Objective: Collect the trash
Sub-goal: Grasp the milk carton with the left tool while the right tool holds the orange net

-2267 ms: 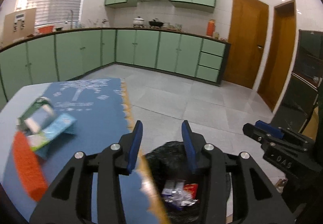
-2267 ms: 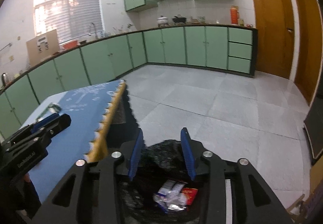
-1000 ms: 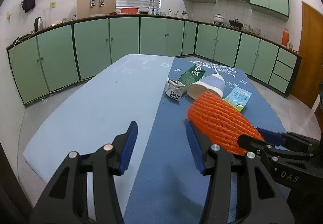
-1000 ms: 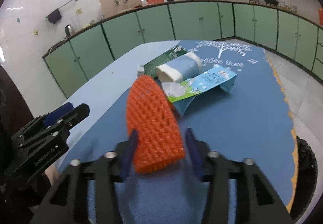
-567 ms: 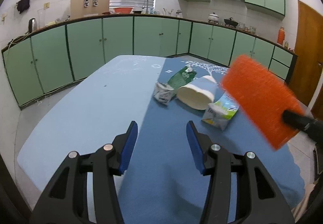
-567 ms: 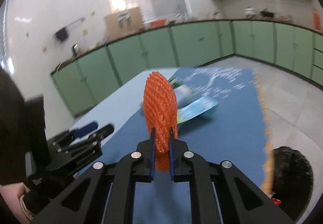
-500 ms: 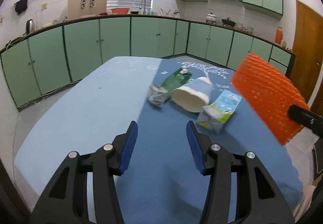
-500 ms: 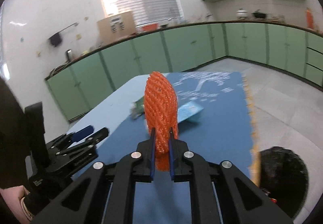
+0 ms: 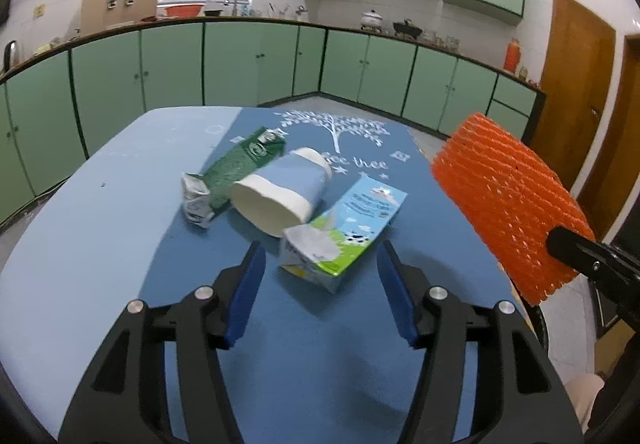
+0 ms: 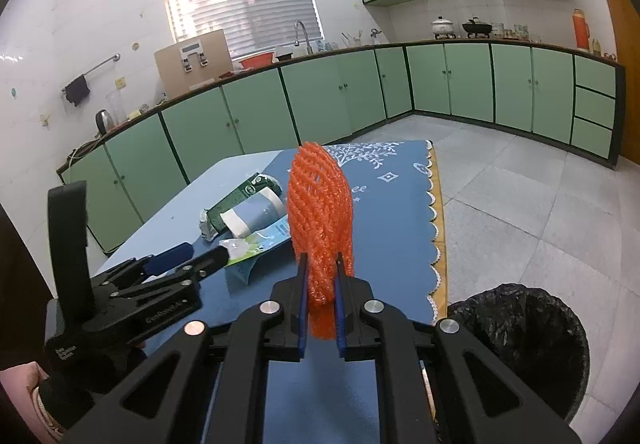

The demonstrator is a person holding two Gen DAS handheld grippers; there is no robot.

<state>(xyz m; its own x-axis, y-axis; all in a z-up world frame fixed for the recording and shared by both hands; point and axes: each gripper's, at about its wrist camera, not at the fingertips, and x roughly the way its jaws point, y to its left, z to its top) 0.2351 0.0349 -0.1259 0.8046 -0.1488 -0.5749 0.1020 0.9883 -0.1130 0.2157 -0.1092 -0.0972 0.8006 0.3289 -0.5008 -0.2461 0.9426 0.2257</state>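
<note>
- Blue-and-green milk carton [image 9: 344, 226], seen from the left wrist, lies on the table [image 9: 100, 244] just ahead of the left tongs [image 9: 320, 296], whose jaws are opening with nothing pressed between them; its long axis slants away to the right, torn end nearest.
- Orange foam net [image 10: 320, 220], seen from the right wrist, stands upright clamped in the right tongs [image 10: 320, 308]; the black-lined bin [image 10: 524, 340] sits low to the right, beside the table edge, so this hand is nearer it.

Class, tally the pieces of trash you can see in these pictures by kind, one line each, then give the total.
Cartons: 2, a green carton and a blue milk carton
Paper cup: 1
Orange foam net: 1
Total: 4
</note>
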